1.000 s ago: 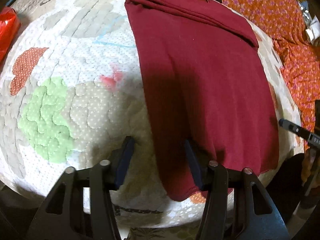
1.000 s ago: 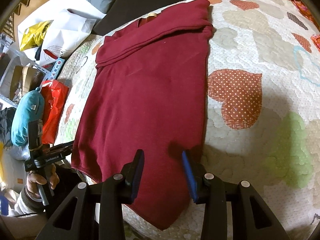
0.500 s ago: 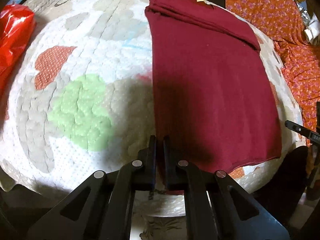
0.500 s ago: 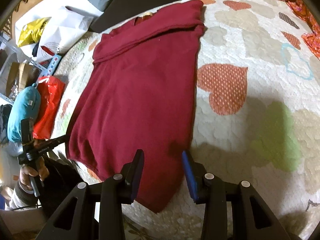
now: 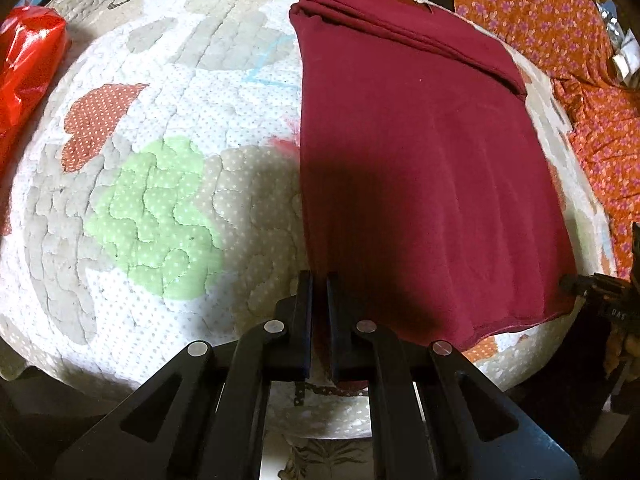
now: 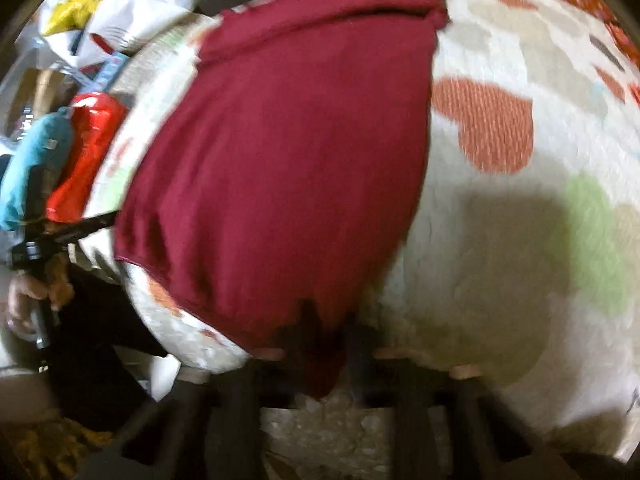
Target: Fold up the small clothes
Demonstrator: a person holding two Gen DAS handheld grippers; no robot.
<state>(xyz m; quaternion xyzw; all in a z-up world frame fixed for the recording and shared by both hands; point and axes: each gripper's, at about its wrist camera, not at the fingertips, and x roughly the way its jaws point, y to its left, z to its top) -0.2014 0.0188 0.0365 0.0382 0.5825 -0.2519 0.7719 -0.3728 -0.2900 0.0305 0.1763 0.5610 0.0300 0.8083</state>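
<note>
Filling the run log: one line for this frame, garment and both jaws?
garment: maroon shirt flat on heart-print quilt | left gripper: jaws shut on near hem corner | right gripper: jaws just closed on other hem corner, blurred

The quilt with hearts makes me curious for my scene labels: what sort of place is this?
Probably a bedroom at home. A maroon garment lies on a padded heart-patterned quilt, orange floral fabric sits beyond it, and bags and packets crowd the side.
</note>
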